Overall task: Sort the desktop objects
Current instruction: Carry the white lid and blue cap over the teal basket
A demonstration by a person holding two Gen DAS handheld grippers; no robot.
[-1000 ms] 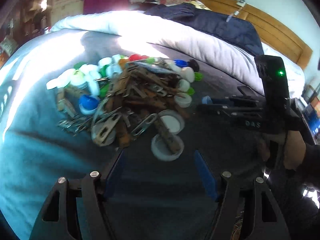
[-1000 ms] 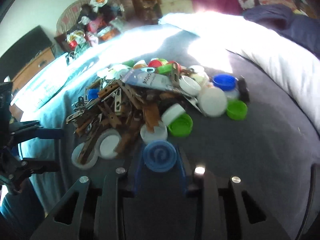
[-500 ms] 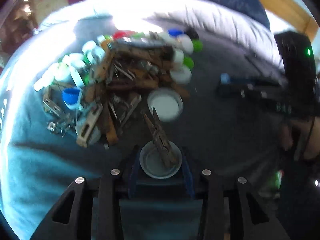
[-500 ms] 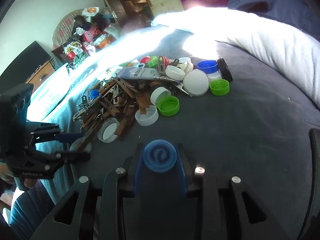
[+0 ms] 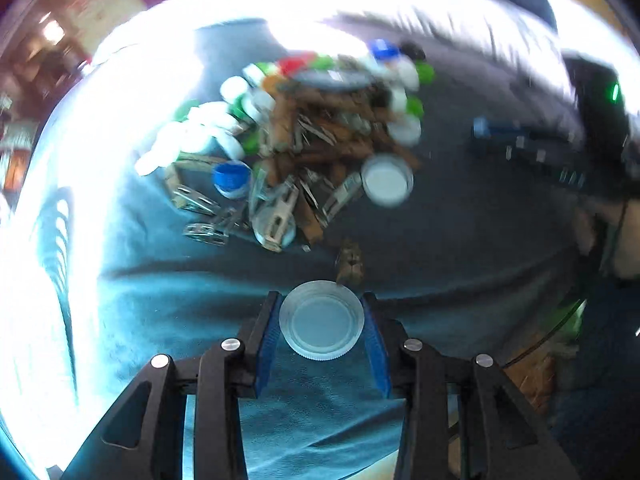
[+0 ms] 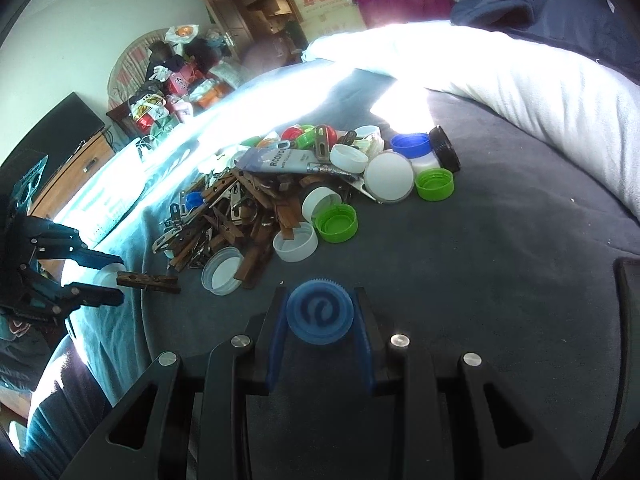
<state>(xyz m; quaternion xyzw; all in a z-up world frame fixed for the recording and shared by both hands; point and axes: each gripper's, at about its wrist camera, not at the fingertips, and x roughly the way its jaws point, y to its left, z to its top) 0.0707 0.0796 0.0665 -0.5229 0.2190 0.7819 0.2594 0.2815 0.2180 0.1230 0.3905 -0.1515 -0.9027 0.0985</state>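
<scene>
A heap of wooden clothespins [image 6: 240, 208], metal clips and plastic bottle caps lies on a dark blanket [image 6: 480, 280]; it also shows blurred in the left wrist view [image 5: 312, 148]. My left gripper [image 5: 322, 326] is shut on a clear white lid [image 5: 322, 326], lifted off the heap; it shows from the side in the right wrist view [image 6: 96, 276]. A brown clothespin [image 5: 350, 262] lies just beyond the lid, also in the right wrist view [image 6: 148, 282]. My right gripper [image 6: 320, 316] is shut on a blue ribbed cap [image 6: 320, 316] above the blanket.
A white duvet [image 6: 520, 80] runs along the far side. Green caps [image 6: 336, 222], white caps [image 6: 296, 242] and a squeezed tube [image 6: 276, 160] sit at the heap's near edge. The blanket's left edge drops off near the left gripper. Furniture and clutter stand beyond.
My left gripper closed on the clear lid and drew it back from the heap; the clothespin that lay on it slid off. My right gripper pulled back with the blue cap.
</scene>
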